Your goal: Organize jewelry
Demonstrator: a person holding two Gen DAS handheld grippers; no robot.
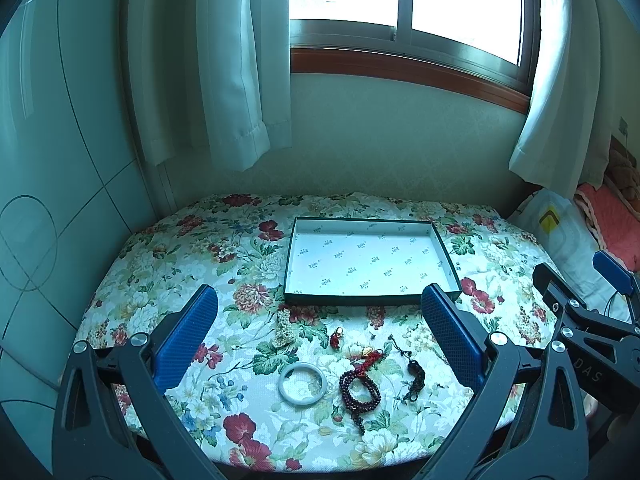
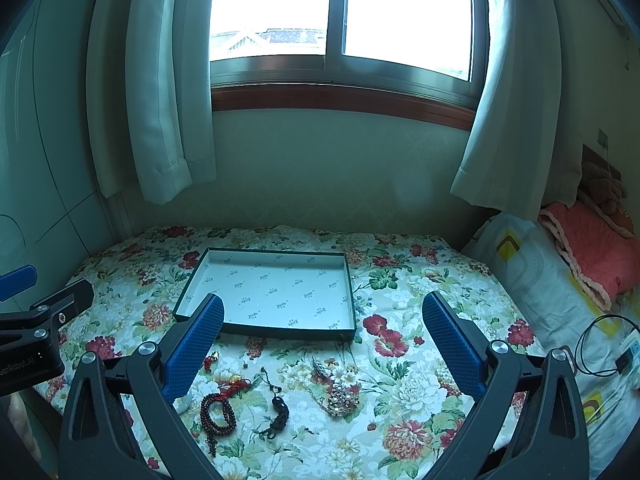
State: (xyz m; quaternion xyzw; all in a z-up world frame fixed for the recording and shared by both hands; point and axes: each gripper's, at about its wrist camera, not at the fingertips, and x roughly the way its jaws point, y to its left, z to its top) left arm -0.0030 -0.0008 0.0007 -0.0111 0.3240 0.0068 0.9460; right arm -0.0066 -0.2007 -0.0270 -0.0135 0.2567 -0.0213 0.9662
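A shallow dark-rimmed tray (image 1: 370, 300) (image 2: 264, 330) with a white printed lining lies empty on the floral cloth. In front of it lie a white bangle (image 1: 302, 382), a dark red bead bracelet (image 1: 359, 390) (image 2: 218, 410), a red knotted cord with a gold charm (image 1: 370, 358) (image 2: 236, 385), a small red charm (image 1: 335, 338) (image 2: 211, 360), a black tasselled pendant (image 1: 414, 376) (image 2: 279, 412), a pearl bracelet (image 1: 285, 328) and a jewelled brooch (image 2: 340, 398). My left gripper (image 1: 320, 300) and right gripper (image 2: 323, 306) both hover open above the jewelry, holding nothing.
The floral cloth (image 1: 180, 264) covers a table set against a wall under a window with curtains (image 1: 224, 80). A bed with a pillow (image 2: 532, 264) and a pink quilt (image 2: 600, 248) stands on the right, with a black cable (image 2: 600, 344). The table's front edge is close.
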